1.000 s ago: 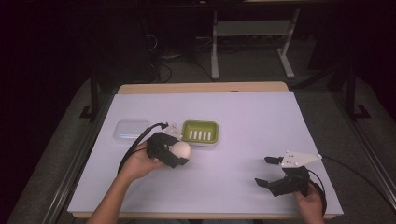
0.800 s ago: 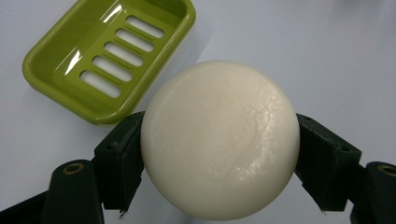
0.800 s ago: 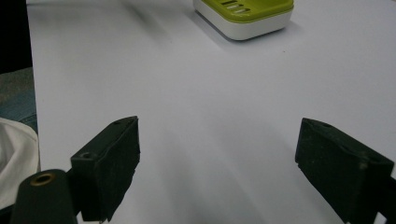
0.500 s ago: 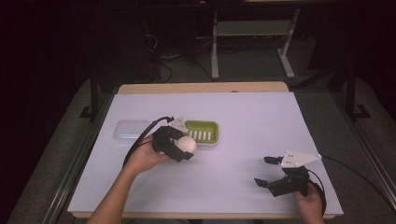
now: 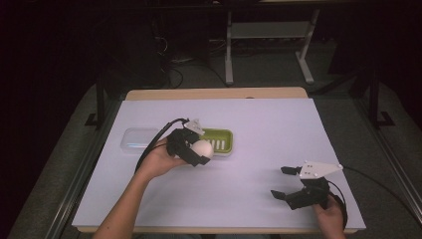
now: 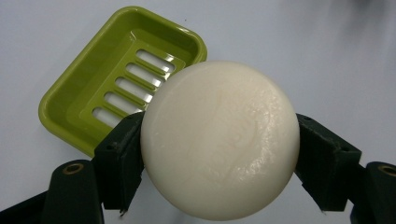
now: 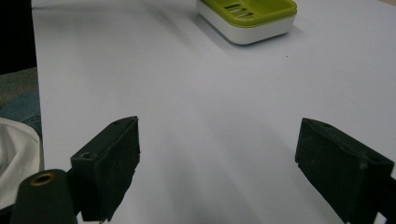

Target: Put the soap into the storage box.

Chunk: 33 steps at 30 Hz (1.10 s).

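My left gripper is shut on a round white soap bar, held just above the table beside the left end of a green slotted soap dish. In the left gripper view the soap bar sits squeezed between both black jaws, with the green soap dish below and behind it. My right gripper rests near the table's front right, open with nothing between its jaws. The right gripper view looks across bare white table toward the soap dish.
A clear plastic lid lies left of the dish, partly behind my left hand. The white table cover spans a wooden-edged table. A metal stand and cables are on the dark floor beyond.
My left gripper has carried the soap bar up and to the right, toward the green dish. The right gripper has stayed in place.
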Motion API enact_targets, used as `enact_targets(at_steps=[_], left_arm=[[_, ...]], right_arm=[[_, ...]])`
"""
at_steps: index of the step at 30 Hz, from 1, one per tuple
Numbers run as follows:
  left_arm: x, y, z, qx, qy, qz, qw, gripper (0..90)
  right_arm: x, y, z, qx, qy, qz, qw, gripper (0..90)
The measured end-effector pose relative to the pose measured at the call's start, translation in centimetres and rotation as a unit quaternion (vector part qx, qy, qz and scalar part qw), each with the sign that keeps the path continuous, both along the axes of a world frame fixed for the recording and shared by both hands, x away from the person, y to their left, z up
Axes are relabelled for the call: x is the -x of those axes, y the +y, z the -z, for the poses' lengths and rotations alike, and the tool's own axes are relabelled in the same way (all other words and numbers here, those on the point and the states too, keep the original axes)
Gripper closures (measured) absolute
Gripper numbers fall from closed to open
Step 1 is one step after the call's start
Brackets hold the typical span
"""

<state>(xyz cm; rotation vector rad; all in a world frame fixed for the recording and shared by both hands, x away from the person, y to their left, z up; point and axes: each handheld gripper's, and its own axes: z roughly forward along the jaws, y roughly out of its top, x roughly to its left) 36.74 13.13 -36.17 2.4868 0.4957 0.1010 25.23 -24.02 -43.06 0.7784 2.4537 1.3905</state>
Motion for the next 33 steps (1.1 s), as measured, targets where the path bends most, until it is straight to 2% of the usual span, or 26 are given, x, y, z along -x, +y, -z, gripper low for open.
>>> enact_targets(at_steps=[10,17,20,21,23,25,28,31,33], left_arm=[[-1.2,-0.5,0.1,-0.009,0.007,-0.002,0.9999,24.8],[-1.9,-0.9,0.1,-0.005,0.009,-0.009,0.9999,24.8],[-2.3,-1.0,0.1,-0.013,0.006,-0.003,0.9999,24.8],[-2.3,-1.1,0.1,-0.005,0.009,-0.012,0.9999,24.8],[-2.6,-1.1,0.1,-0.011,0.008,-0.007,0.9999,24.8],[-2.7,-1.2,0.2,-0.005,0.01,-0.014,0.9998,24.8],[-3.1,-1.3,0.2,-0.011,0.012,-0.015,0.9998,24.8],[-3.4,-1.3,0.2,-0.004,0.015,-0.02,0.9997,24.8],[-3.7,-1.4,0.2,-0.009,0.013,-0.02,0.9997,24.8]], right_arm=[[0.0,0.0,0.0,-0.001,0.0,-0.001,1.0,13.1],[0.0,0.0,-0.1,-0.003,0.001,-0.001,1.0,13.1],[0.0,0.0,-0.1,-0.003,0.001,0.0,1.0,13.1],[0.0,-0.1,-0.1,-0.003,0.001,0.0,1.0,13.1],[0.0,-0.1,-0.1,-0.004,0.0,0.0,1.0,13.1],[0.0,-0.1,-0.1,-0.004,0.001,-0.001,1.0,13.1],[0.0,-0.1,-0.1,-0.004,0.0,-0.001,1.0,13.1],[-0.1,-0.2,-0.1,-0.005,-0.001,-0.001,1.0,13.1],[-0.1,-0.2,-0.1,-0.005,-0.001,0.0,1.0,13.0]])
